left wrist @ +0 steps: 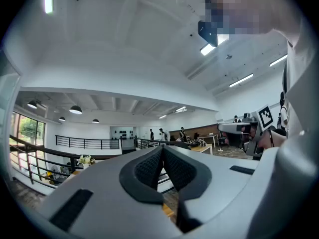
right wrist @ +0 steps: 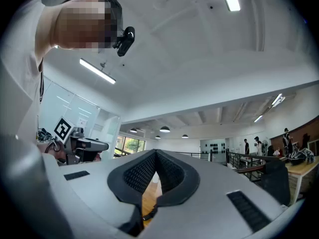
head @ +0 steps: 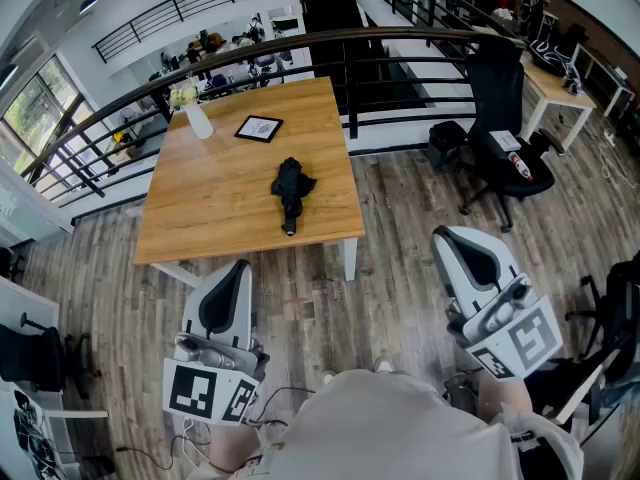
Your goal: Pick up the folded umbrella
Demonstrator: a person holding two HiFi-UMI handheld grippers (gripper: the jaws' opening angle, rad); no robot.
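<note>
Ahead across the plank floor: wooden desk [head: 200, 203], the biggest item, set by the railing. Black office chair [head: 500, 138] off to the right, well apart.

Nearest, both tools sit short of the desk. Left hand-held gripper [head: 240, 265] is pressed together with nothing in it. Right hand-held gripper [head: 447, 234] is likewise closed tip to tip and empty.

Folded umbrella [head: 290, 193] lies on the desk, right of centre toward the near edge. It is black, with fabric loosely bunched at the far end.

Judgement: light, with soft slippery cloth over a stiff core, so the fabric may slide. Best hold is probably across the firm part by the handle [head: 289, 226], jaws spread first.

Smaller: dark picture frame [head: 259, 128] and white vase [head: 199, 121], far left.
</note>
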